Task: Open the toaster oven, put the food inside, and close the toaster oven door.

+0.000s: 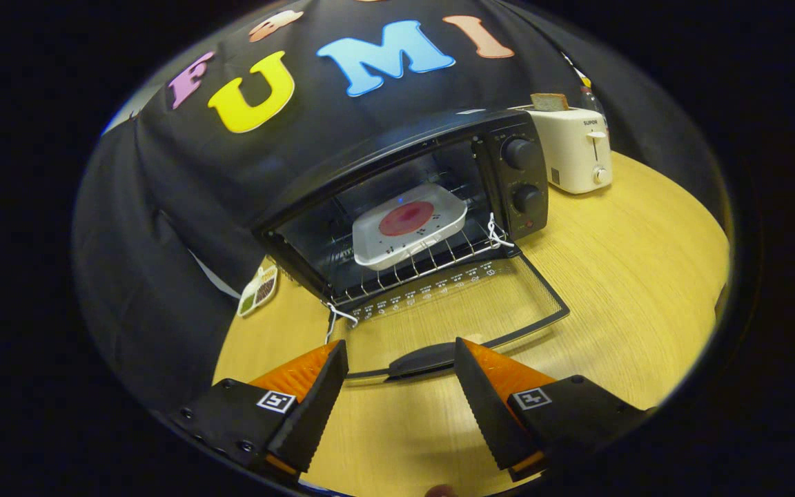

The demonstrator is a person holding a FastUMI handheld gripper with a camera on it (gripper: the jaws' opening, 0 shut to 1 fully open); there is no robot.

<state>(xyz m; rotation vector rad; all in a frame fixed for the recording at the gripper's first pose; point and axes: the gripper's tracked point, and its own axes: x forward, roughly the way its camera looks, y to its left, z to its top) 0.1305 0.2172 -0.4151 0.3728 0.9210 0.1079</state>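
In the gripper view, the toaster oven [411,207] stands on the wooden table [646,276] against the black cloth wall, and everything else is placed from it. Its body is black, with two round knobs [523,176] stacked on the panel at its right side. Its glass door [470,307] lies folded down flat toward the camera, printed symbols running along the hinge edge, and the dark door handle [425,359] sits at the door's near edge. White cords [497,233] hang at both hinge corners. Inside the oven, on the wire rack [425,266], rests a white square dish [408,231] holding a round red piece of food [406,218].

To the oven's right, just beside it, stands a white toaster [573,148] with a slice of bread [549,101] sticking out of its top. To the oven's left, near the cloth, a small card with coloured patches [259,290] lies on the table.

The gripper [401,362] hovers in front of the open door, fingers spread wide and holding nothing. The door handle shows between the fingertips, slightly beyond them; whether they touch it cannot be told.
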